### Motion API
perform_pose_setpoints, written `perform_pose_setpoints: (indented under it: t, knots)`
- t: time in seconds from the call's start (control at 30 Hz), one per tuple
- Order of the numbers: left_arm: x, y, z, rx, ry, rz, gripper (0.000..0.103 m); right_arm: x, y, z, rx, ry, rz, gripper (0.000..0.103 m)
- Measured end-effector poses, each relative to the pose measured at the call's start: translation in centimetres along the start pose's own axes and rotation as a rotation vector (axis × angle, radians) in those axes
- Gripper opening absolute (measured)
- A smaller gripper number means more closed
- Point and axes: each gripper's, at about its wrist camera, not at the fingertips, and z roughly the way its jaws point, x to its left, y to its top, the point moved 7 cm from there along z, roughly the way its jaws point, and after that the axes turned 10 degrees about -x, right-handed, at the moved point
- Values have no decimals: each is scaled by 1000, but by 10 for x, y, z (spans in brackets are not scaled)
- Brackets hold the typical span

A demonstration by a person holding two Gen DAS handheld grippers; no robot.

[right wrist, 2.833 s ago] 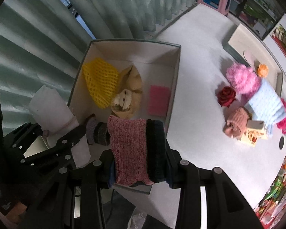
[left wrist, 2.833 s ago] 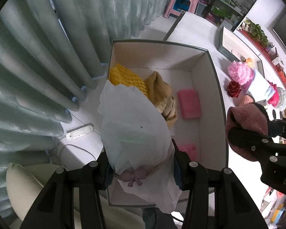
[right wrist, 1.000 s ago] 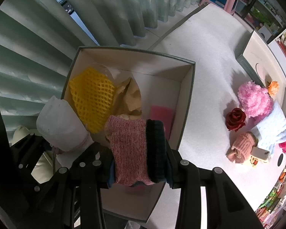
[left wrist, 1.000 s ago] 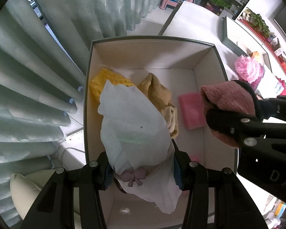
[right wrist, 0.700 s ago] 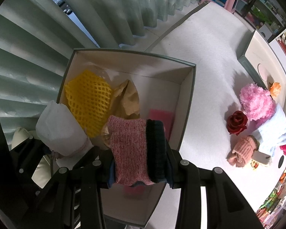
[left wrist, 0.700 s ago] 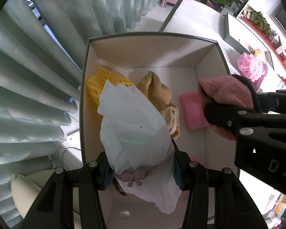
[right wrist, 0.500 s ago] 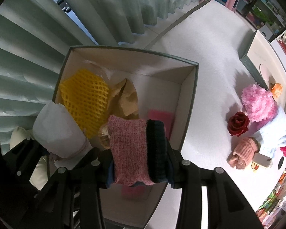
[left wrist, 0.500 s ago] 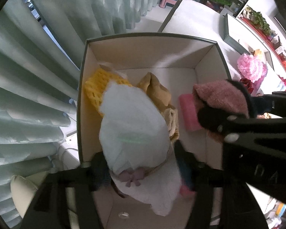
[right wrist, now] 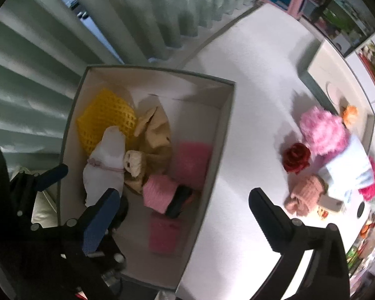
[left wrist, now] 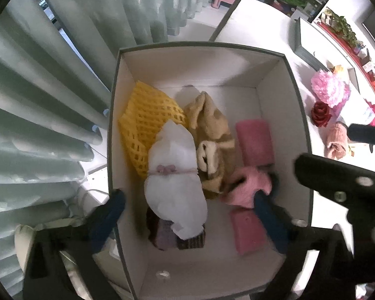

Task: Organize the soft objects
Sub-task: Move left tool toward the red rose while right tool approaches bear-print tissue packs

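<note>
Dark knit item [left wrist: 177, 235] mostly hidden under white bundle [left wrist: 173, 175]; far-right table clutter [right wrist: 367, 227] blurred.

1. Your box [left wrist: 297, 115] sits on the table [right wrist: 250, 80], hard against the curtain [left wrist: 50, 95] side.
2. Inside it, the mesh sleeve [left wrist: 147, 117] lies leftmost, with the wrapped bundle [left wrist: 175, 175] overlapping its near edge.
3. Just right of those you have the plush toy [left wrist: 212, 135], then two foam pads [left wrist: 255, 142] along the right wall, one behind the other.
4. The rolled sock [left wrist: 247, 187] lies between the pads.
5. Well right of the box, the rose [right wrist: 296, 157] and pompom [right wrist: 322, 132] rest on the table.
</note>
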Motion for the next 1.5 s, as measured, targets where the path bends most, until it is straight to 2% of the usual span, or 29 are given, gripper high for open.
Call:
perform_pose_setpoints:
  t: [0.17, 0.3, 0.5, 0.6, 0.7, 0.87, 0.93, 1.0, 1.1, 1.13, 1.23, 1.3, 1.4, 1.5]
  knots:
    - [-14, -2, -12, 8, -37, 9, 103, -28, -25, -21, -34, -8, 107, 103]
    - [-39, -2, -16, 37, -91, 29, 103, -66, -54, -26, -32, -34, 221, 103]
    - [-91, -3, -25, 42, -134, 89, 103, -151, -108, -34, -31, -92, 456, 103]
    - [-115, -2, -30, 34, -135, 97, 103, -195, -125, -32, -18, -106, 574, 103]
    - [-137, -2, -31, 39, -129, 103, 103, -235, -127, -32, -39, -145, 659, 103]
    - [-164, -1, -32, 45, -115, 101, 103, -289, -93, -31, -137, -259, 632, 103]
    - [-171, 0, -31, 49, -98, 94, 103, -307, -76, -22, -146, -284, 620, 103]
    - [-177, 0, -29, 58, -81, 76, 103, -320, -65, -8, -135, -284, 610, 103]
    - [-182, 2, -26, 63, -62, 45, 103, -324, -62, 26, -44, -264, 542, 103]
    - [-185, 3, -24, 64, -56, 37, 103, -322, -69, 34, 3, -266, 508, 103]
    - [-194, 6, -18, 78, -46, 31, 103, -310, -95, 39, 45, -226, 460, 103]
    - [-203, 8, -11, 89, -40, 30, 103, -301, -132, 42, 111, -192, 446, 103]
    - [-217, 16, -2, 82, -20, 29, 103, -299, -176, 45, 174, -143, 482, 103]
    - [-227, 33, 12, 51, 11, 3, 103, -310, -209, 39, 174, -126, 574, 103]
